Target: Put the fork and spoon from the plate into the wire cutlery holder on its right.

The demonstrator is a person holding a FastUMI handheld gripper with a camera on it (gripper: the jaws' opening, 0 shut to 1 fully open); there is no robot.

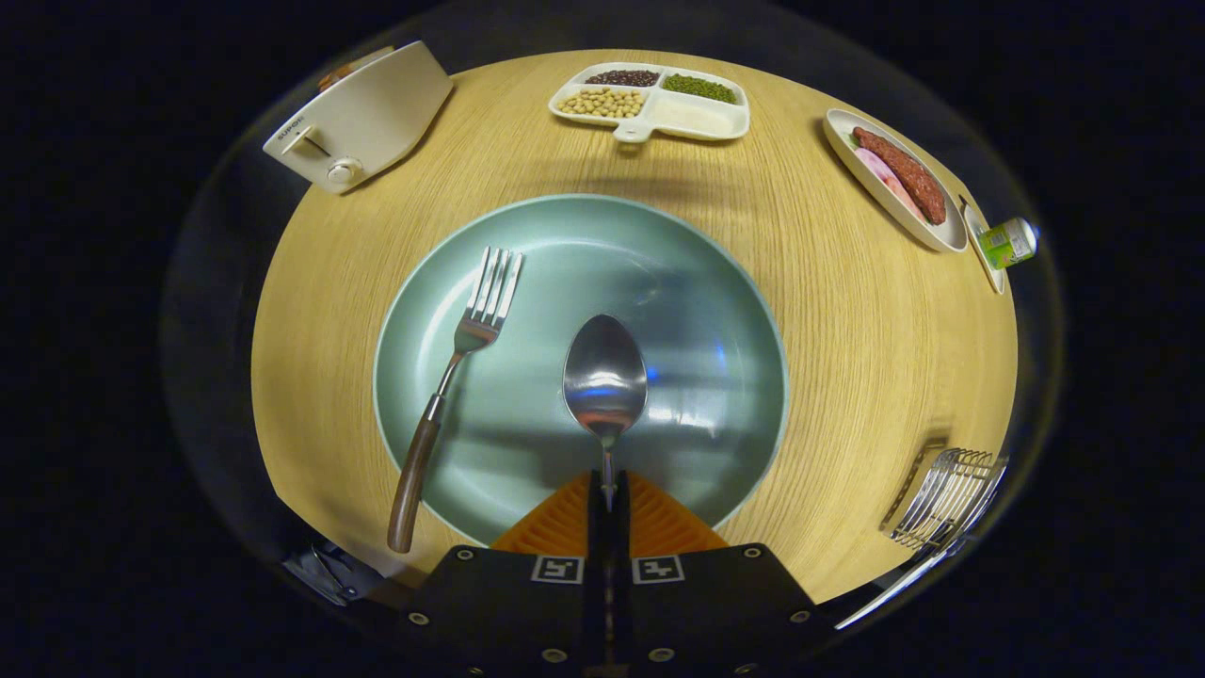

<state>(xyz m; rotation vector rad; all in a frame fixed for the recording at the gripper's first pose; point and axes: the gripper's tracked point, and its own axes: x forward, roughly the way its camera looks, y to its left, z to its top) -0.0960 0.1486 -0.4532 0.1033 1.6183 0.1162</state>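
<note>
A round wooden table (847, 377) with pale, fine grain stands in a dark booth. Light falls from above, brightest on the tabletop's centre, fading toward its rim. Along the table's far edge sit a cream toaster (362, 118), a divided tray of beans (651, 101), and an oval dish of sausage (899, 179). Beyond the table, all is black.

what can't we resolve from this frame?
- Spoon handle: hidden between the closed fingers of the gripper; the gripped length is unknown.
- Wire cutlery holder: squeezed at the fisheye rim, so its compartments and contents are unclear.
- Fork: whether its handle end rests on the plate rim or the table is unclear.
</note>
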